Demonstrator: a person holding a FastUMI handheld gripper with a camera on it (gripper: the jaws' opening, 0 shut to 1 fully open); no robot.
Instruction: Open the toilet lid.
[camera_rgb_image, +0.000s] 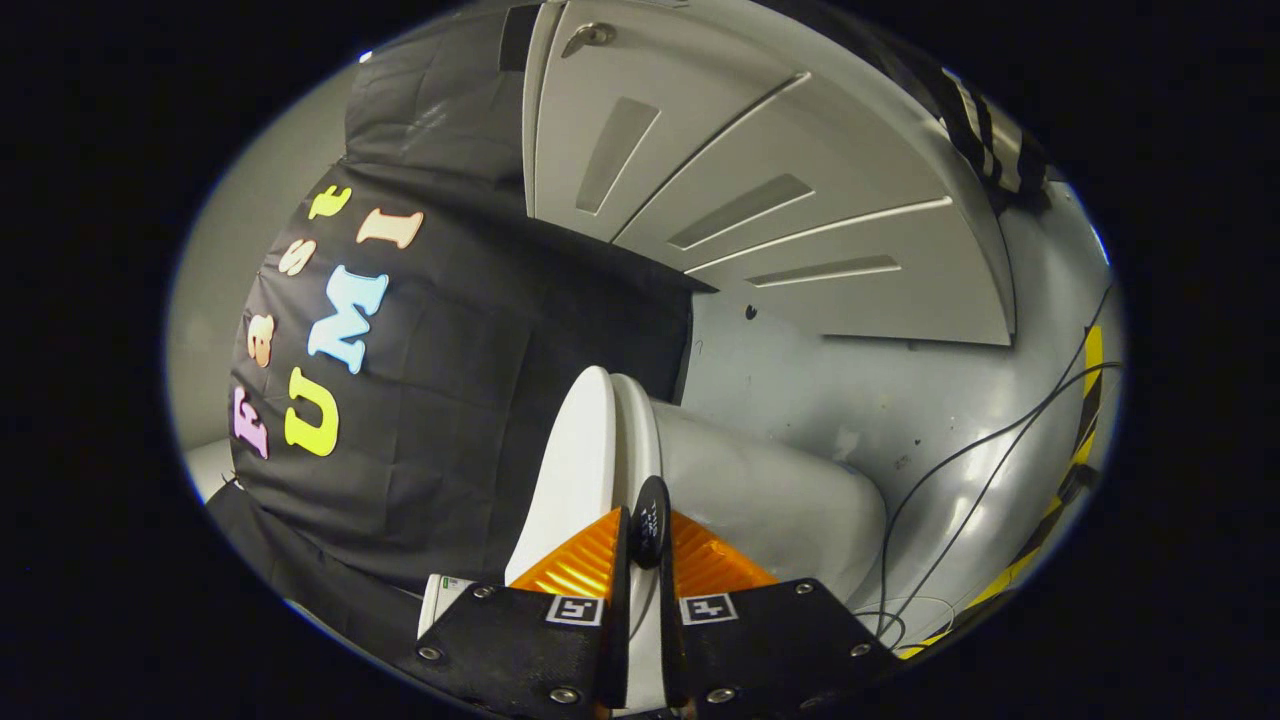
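The white toilet stands just ahead of my fingers, seen edge-on in a rolled view. Its lid (572, 470) lies close against the seat rim (637, 430), with the bowl (770, 495) on the far side of the rim. A small black handle (650, 518) sticks out from the lid's edge. My gripper (648, 548) is shut on the black handle and the lid's edge, with one finger (578, 562) on the lid side and the other finger (712, 565) on the bowl side.
The booth's black cloth wall (450, 380) hangs on the lid side. Beyond the toilet are white panelled doors (760, 190) and a grey floor (900, 400) crossed by dark cables (985, 470) and yellow-black tape (1085, 400). A small white box (443, 597) sits by the finger on the lid side.
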